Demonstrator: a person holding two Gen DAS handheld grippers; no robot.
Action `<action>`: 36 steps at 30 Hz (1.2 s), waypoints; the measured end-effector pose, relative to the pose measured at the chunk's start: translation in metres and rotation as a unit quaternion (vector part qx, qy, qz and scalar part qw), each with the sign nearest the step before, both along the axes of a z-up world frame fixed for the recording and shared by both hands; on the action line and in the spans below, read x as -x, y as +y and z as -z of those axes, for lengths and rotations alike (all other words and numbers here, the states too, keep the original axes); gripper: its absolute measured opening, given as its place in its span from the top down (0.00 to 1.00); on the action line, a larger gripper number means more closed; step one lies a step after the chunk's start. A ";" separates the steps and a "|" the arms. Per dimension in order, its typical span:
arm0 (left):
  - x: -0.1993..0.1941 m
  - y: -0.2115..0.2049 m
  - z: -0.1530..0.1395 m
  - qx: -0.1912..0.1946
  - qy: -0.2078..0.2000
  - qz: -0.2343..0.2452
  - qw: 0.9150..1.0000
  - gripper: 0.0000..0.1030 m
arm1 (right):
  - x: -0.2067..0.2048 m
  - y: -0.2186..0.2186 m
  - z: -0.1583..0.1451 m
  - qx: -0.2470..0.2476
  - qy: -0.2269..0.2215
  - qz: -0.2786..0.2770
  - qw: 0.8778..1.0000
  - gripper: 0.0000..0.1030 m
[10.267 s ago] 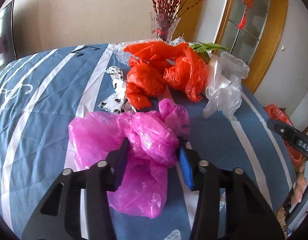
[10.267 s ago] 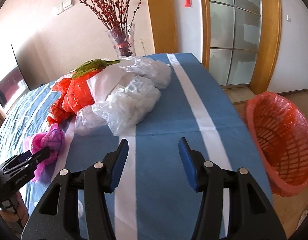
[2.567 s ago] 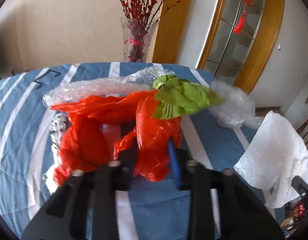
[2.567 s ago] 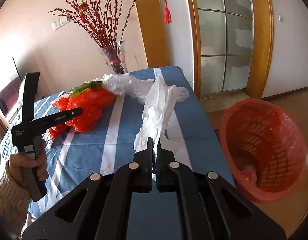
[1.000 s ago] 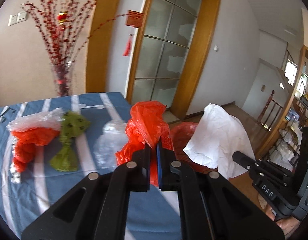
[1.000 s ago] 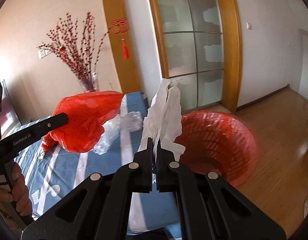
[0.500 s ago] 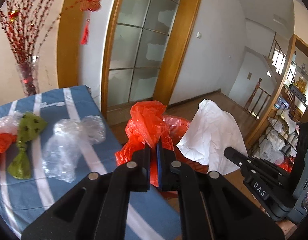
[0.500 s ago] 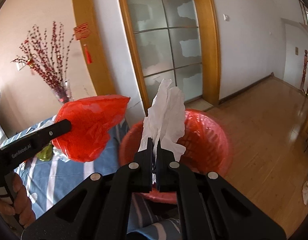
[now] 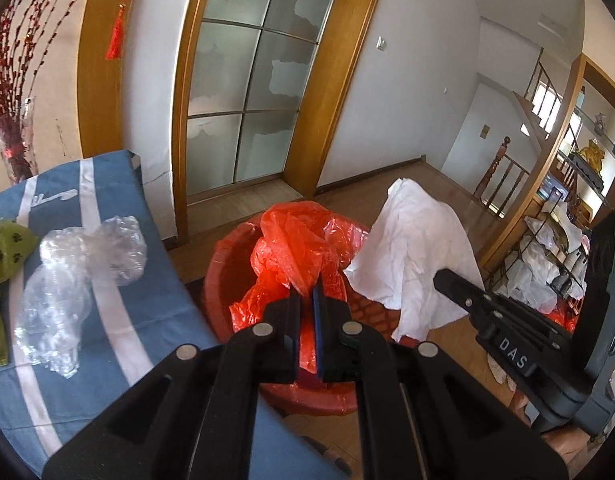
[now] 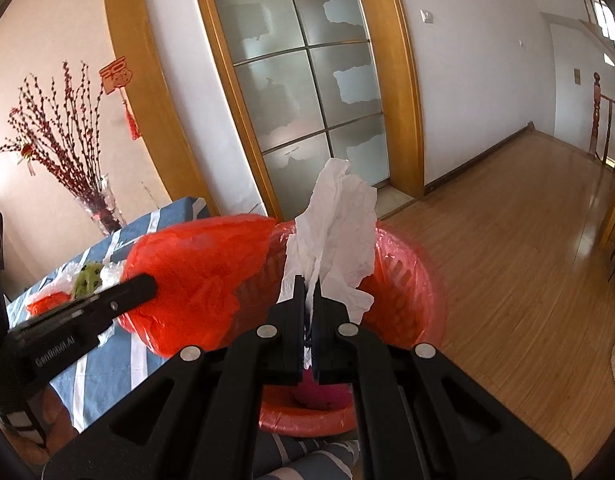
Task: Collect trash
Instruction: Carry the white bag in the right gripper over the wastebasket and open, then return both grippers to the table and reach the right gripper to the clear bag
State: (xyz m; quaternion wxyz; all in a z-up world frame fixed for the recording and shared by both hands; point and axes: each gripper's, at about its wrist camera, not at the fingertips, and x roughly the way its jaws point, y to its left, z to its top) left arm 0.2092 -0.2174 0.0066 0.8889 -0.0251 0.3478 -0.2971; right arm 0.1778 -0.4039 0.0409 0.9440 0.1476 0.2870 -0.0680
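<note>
My left gripper [image 9: 306, 292] is shut on a red plastic bag [image 9: 295, 248] and holds it over the red trash basket [image 9: 215, 280] on the floor beside the table. My right gripper [image 10: 309, 285] is shut on a white plastic bag [image 10: 335, 216] and holds it above the same basket [image 10: 407, 276]. The white bag [image 9: 415, 252] and right gripper show at the right of the left wrist view. The red bag [image 10: 203, 268] and left gripper show at the left of the right wrist view.
On the blue striped tablecloth [image 9: 107, 328] lie a clear plastic bag [image 9: 75, 264] and a green bag [image 9: 3, 248]. A vase of red branches [image 10: 99, 208] stands at the table's far end. A glass door [image 9: 243, 92] and wooden floor [image 10: 527, 240] lie beyond.
Both grippers have swung right, away from the table, carrying their bags. The basket now sits directly under both bags.
</note>
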 end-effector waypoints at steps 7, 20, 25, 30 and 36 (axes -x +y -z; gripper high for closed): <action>-0.008 -0.002 0.022 -0.019 0.018 -0.008 1.000 0.68 | -0.004 -0.011 0.012 -0.018 0.009 0.010 1.000 0.68; 0.002 0.064 0.026 -0.052 0.002 -0.079 0.995 0.34 | 0.010 -0.001 0.011 0.013 0.012 0.026 1.000 0.47; 0.007 0.101 0.028 -0.065 0.001 -0.120 0.991 0.29 | 0.007 0.018 0.006 0.026 0.009 0.005 1.000 0.43; 0.015 0.139 0.027 -0.076 -0.005 -0.160 0.984 0.26 | 0.000 0.043 0.005 0.032 0.011 -0.021 0.999 0.41; 0.022 0.188 0.024 -0.089 -0.016 -0.210 0.973 0.21 | -0.012 0.079 0.006 0.038 0.017 -0.054 0.998 0.41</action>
